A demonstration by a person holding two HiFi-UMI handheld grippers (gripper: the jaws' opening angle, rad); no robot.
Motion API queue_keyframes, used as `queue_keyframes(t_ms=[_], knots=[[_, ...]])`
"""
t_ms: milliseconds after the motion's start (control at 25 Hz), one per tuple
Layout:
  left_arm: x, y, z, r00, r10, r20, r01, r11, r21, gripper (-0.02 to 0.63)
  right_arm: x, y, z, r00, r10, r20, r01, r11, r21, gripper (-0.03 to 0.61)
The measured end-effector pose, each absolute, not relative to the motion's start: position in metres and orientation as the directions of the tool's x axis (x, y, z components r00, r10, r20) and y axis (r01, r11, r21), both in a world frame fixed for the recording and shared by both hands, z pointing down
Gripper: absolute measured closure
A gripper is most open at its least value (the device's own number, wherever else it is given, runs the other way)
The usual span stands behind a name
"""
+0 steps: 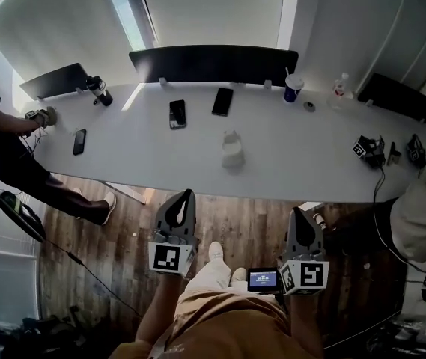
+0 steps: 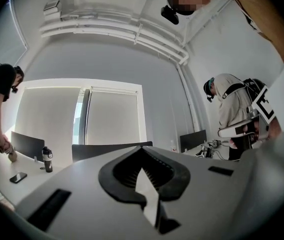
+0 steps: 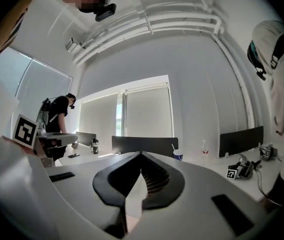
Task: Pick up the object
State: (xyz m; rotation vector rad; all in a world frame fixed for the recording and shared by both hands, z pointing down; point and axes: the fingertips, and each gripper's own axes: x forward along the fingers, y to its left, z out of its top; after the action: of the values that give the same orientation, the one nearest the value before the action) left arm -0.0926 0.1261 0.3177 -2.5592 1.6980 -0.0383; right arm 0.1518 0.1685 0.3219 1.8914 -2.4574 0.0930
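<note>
Hovering short of table (image 1: 287,163): left gripper (image 1: 189,194), right gripper (image 1: 300,212), both jaws pressed together, empty; pale object (image 1: 232,152) on table

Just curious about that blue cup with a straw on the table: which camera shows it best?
The head view: the blue cup stands in full sight by the far edge of the table. The right gripper view shows it small and distant. The left gripper view does not show it.

Small white object (image 1: 232,152) — on table (image 1: 295,167).
</note>
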Motion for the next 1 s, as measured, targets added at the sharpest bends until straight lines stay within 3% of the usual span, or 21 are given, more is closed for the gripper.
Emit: queue_keyframes(t_ms=[280, 480, 1000], knots=[[-0.126, 0.07, 0.316, 0.391, -0.919, 0.045, -0.919, -0.393, -0.046, 0.606, 0.113, 0.102, 0.316, -0.29, -0.955, 0.057, -0.956, 0.286, -0.057, 0.571], [-0.15, 0.033, 0.312, 0.373, -0.925, -0.07, -0.928, -0.37, -0.05, 0.606, 0.092, 0.071, 0.321, -0.306, -0.951, 0.049, -0.952, 0.305, -0.024, 0.571], [-0.152, -0.024, 0.334, 0.37, -0.929, 0.006, -0.929, -0.37, -0.022, 0.606, 0.094, 0.013, 0.33, -0.285, -0.954, 0.093, -0.958, 0.282, -0.051, 0.571]])
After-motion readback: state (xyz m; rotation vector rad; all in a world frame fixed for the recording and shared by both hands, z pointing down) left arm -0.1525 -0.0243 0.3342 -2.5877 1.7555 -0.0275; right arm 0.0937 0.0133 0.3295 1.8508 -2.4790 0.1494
